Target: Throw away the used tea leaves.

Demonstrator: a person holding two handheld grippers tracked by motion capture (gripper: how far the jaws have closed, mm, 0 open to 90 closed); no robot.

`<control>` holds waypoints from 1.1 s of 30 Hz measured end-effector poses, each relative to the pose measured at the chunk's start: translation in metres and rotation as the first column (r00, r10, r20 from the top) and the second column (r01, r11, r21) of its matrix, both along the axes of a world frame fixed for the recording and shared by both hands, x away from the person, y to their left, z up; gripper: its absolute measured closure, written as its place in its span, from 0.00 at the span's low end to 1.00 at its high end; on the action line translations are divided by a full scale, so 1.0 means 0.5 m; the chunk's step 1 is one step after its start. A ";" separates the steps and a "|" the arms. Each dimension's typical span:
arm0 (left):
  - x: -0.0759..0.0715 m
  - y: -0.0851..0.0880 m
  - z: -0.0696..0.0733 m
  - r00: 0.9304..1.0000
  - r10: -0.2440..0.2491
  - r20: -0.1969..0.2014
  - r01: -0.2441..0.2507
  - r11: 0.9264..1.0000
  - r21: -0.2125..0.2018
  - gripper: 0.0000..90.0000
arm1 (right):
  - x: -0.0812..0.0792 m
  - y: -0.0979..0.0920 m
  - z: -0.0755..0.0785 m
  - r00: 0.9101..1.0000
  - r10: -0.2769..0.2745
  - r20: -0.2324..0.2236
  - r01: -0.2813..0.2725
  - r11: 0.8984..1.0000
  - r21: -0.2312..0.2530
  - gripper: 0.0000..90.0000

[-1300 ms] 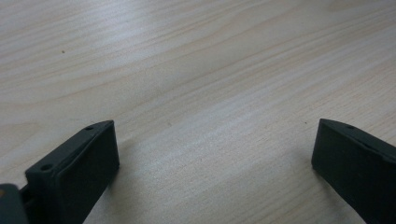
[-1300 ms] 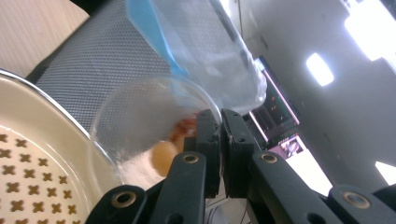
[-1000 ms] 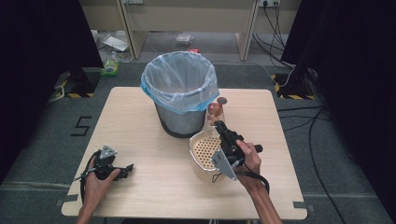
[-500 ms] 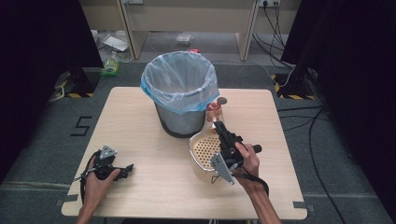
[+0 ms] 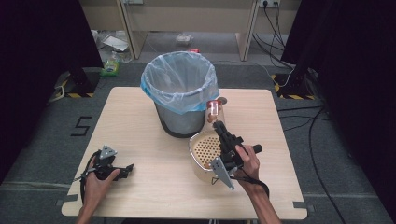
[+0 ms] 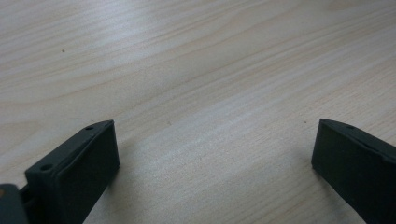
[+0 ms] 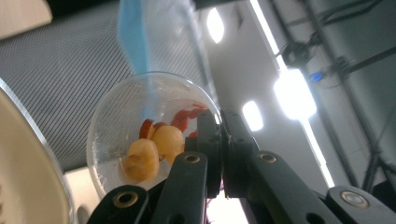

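My right gripper is shut on a clear plastic cup with a red rim, held tilted above the far edge of a cream perforated colander. In the right gripper view the cup holds yellow and red food pieces, and my right gripper pinches its wall. Behind it stands the grey bin lined with a blue bag. My left gripper rests on the table's front left. In the left gripper view my left gripper stands open, with bare wood between its jaws.
The wooden table carries a small round lid behind the cup, right of the bin. The colander's rim lies at the left of the right gripper view, with ceiling lights above. Cables and clutter lie on the floor beyond the table.
My right hand has turned a little and the cup has shifted slightly left toward the bin. The left gripper has stayed put.
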State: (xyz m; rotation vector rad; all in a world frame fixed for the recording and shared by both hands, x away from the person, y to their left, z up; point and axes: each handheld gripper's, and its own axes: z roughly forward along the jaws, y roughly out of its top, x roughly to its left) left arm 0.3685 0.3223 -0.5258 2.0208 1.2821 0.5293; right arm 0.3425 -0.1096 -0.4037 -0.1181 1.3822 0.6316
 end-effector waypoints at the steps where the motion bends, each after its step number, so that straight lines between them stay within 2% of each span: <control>1: 0.000 0.000 0.000 1.000 0.000 0.001 0.000 1.000 0.001 0.00 | 0.006 0.002 0.001 1.000 -0.021 -0.009 0.021 0.999 -0.034 0.98; 2: -0.001 -0.001 0.000 1.000 0.001 0.003 -0.001 1.000 0.002 0.00 | 0.009 0.000 -0.002 0.999 -0.028 -0.019 0.028 1.000 -0.013 0.98; 4: -0.001 -0.001 0.000 1.000 0.001 0.003 -0.001 1.000 0.002 0.00 | 0.006 0.000 -0.001 1.000 -0.025 -0.008 0.025 1.000 -0.017 0.98; 5: 0.000 0.000 0.000 1.000 0.000 0.000 0.000 1.000 0.000 0.00 | 0.003 0.002 0.002 1.000 -0.016 0.008 0.016 0.999 -0.031 0.98; 7: 0.000 0.000 0.000 1.000 0.000 0.000 0.000 1.000 0.000 0.00 | 0.003 0.004 0.001 1.000 -0.015 0.009 0.015 1.000 -0.025 0.98; 8: -0.001 -0.001 0.000 1.000 0.001 0.003 -0.001 1.000 0.002 0.00 | -0.001 0.005 0.005 1.000 -0.005 0.025 0.005 1.000 -0.029 0.98; 11: 0.000 0.000 0.000 1.000 0.000 0.001 0.000 1.000 0.000 0.00 | -0.003 0.006 -0.002 1.000 0.007 0.025 -0.006 0.999 -0.033 0.98; 12: 0.000 0.000 0.000 1.000 0.000 0.000 0.000 1.000 0.001 0.00 | -0.005 0.008 0.000 0.999 0.009 0.038 -0.007 0.998 -0.054 0.98; 14: 0.000 0.000 0.000 1.000 0.000 0.001 0.000 1.000 0.000 0.00 | 0.003 0.005 0.000 1.000 -0.002 0.029 0.003 0.999 -0.036 0.98; 15: 0.000 0.000 0.000 1.000 0.000 0.001 0.000 1.000 0.000 0.00 | -0.005 0.007 -0.007 1.000 0.007 0.021 -0.007 1.000 0.006 0.98; 16: 0.000 0.000 0.000 1.000 0.000 0.000 0.000 1.000 0.000 0.00 | -0.005 0.007 -0.007 1.000 0.007 0.021 -0.007 1.000 0.006 0.98; 17: 0.000 0.000 0.000 1.000 0.000 0.000 0.000 1.000 0.000 0.00 | -0.001 0.009 -0.009 1.000 -0.008 0.012 0.008 1.000 -0.016 0.98; 18: 0.000 0.000 0.000 1.000 0.000 0.000 0.000 1.000 0.000 0.00 | 0.003 0.007 0.004 0.998 0.007 0.066 0.000 0.995 -0.096 0.98; 20: 0.000 0.000 0.000 1.000 0.000 0.000 0.000 1.000 0.000 0.00 | -0.003 0.012 -0.004 0.999 0.005 0.031 -0.003 0.998 -0.062 0.98; 23: 0.000 0.000 0.000 1.000 0.000 0.001 0.000 1.000 0.001 0.00 | -0.004 0.014 0.009 0.999 0.011 0.042 -0.010 0.999 -0.032 0.98; 26: 0.000 0.000 0.000 1.000 -0.001 -0.002 0.001 1.000 -0.001 0.00 | -0.012 0.015 0.010 0.998 0.016 0.069 -0.013 0.999 -0.040 0.98; 28: 0.000 0.000 0.000 1.000 0.000 0.002 0.000 1.000 0.001 0.00 | -0.005 0.013 0.005 0.998 0.003 0.069 0.003 0.997 -0.078 0.98; 30: 0.000 0.000 0.000 1.000 0.000 0.000 0.000 1.000 0.000 0.00 | -0.011 0.013 -0.001 0.997 0.019 0.076 -0.014 0.998 -0.066 0.98; 33: 0.000 0.000 0.000 1.000 0.000 0.000 0.000 1.000 0.000 0.00 | -0.005 0.011 0.003 0.998 0.009 0.064 -0.005 0.998 -0.061 0.98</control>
